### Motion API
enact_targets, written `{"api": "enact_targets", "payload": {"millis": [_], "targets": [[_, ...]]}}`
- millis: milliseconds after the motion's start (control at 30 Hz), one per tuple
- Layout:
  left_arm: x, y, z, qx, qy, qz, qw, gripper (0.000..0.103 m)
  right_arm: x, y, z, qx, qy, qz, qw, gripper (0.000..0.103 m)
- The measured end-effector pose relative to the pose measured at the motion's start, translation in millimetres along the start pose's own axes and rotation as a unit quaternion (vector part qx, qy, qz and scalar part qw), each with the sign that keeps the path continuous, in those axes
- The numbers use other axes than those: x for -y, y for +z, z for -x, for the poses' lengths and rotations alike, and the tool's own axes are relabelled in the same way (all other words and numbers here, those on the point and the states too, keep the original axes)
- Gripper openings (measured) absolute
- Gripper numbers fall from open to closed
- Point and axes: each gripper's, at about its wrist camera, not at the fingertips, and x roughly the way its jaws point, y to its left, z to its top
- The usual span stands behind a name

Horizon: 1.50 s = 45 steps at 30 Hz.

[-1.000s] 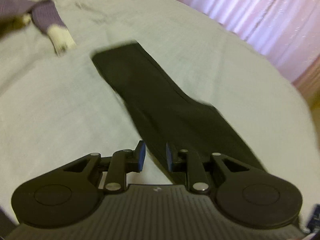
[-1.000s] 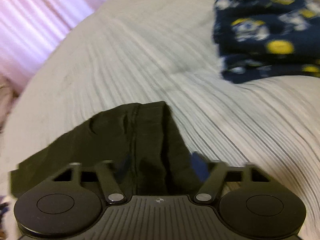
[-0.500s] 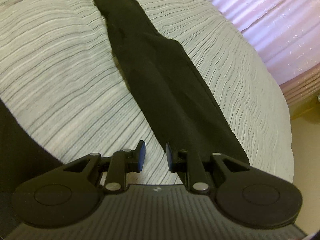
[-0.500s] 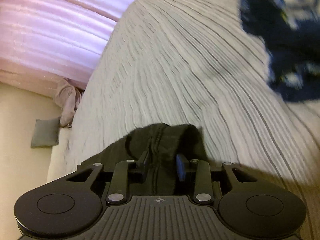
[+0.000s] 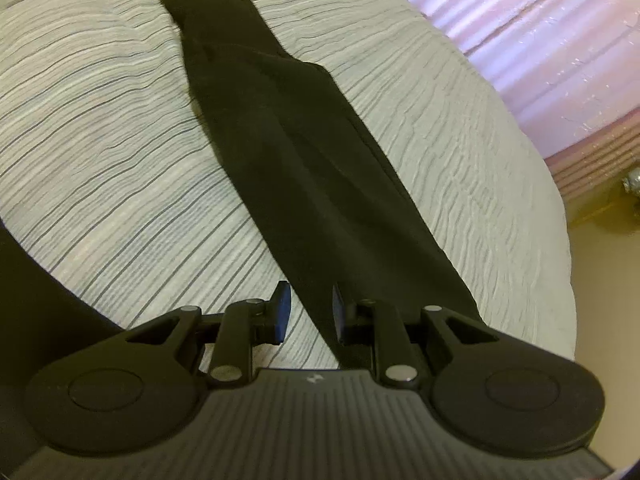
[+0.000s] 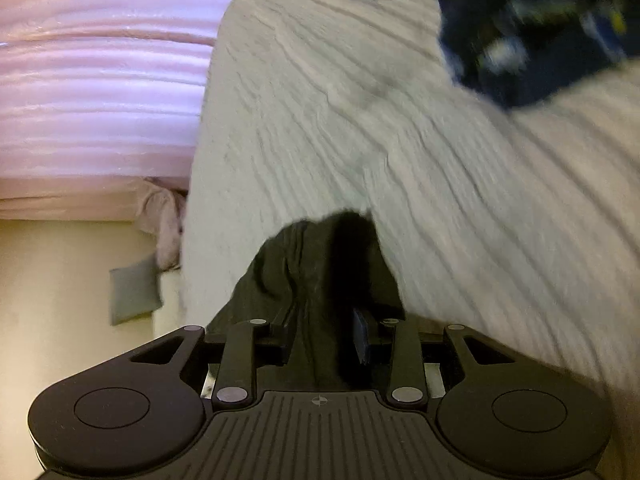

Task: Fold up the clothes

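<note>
A long black garment (image 5: 304, 152) lies stretched lengthwise across a striped pale bedspread (image 5: 120, 140), its far end flat near the top of the left wrist view. My left gripper (image 5: 308, 312) is at the near end. Its fingers stand narrowly apart, shut on the garment's left edge, with a strip of bedspread showing beside it. In the right wrist view the same black garment (image 6: 320, 264) bunches up in a hump. My right gripper (image 6: 323, 338) is shut on that bunched fabric. Neither gripper shows in the other's view.
A folded navy patterned garment (image 6: 540, 20) lies blurred on the bedspread (image 6: 400, 140) at upper right. A pink curtain (image 5: 540, 40) runs along the bed's far side. The bed edge drops to a pale floor (image 5: 600, 280), where a small grey pad (image 6: 134, 294) lies.
The right gripper's fingers closed from wide open onto the black fabric. Both views swung toward the bed edge. The garment now lies drawn out straighter.
</note>
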Motion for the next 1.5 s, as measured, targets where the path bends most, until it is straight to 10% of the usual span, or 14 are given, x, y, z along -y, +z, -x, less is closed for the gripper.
{"api": "enact_targets", "payload": {"millis": [100,133,333,500,600,733,1133,1200,1333,1500], "targets": [[1,-2,1,-0.001,0.003,-0.006,1.0000,0.017,-7,-3,-10,-0.001,-0.013,0.028,1.000,0.027],[2,-2,2,-0.001,0.004,-0.006,1.0000,0.017,-13,-4,-12,0.005,-0.029,0.046,0.999,0.003],[7,-6,7,0.004,0.004,-0.022,0.9997,0.017,-76,-26,4,0.068,-0.091,0.190,0.975,0.002],[7,-14,4,-0.006,0.011,-0.031,0.9994,0.017,-42,-27,-19,0.073,-0.172,0.176,0.966,0.001],[6,-21,10,-0.004,0.007,-0.040,0.9992,0.017,-41,-30,-9,0.071,-0.156,0.144,0.975,0.004],[-1,-28,12,-0.012,0.007,-0.022,0.9997,0.017,-42,-34,8,0.069,-0.129,0.101,0.984,0.041],[-2,-47,24,-0.018,0.004,-0.015,0.9997,0.017,-35,-74,37,-0.036,-0.058,0.062,0.996,0.040],[-1,-50,24,-0.021,0.004,-0.016,0.9997,0.017,-48,-75,34,-0.028,-0.100,0.117,0.988,0.002],[2,-53,26,-0.021,0.000,-0.031,0.9993,0.017,-78,-93,36,0.004,-0.149,0.206,0.967,0.002],[-8,-62,22,-0.034,0.023,-0.059,0.9974,0.017,-48,-108,47,0.052,-0.223,0.175,0.958,0.000]]}}
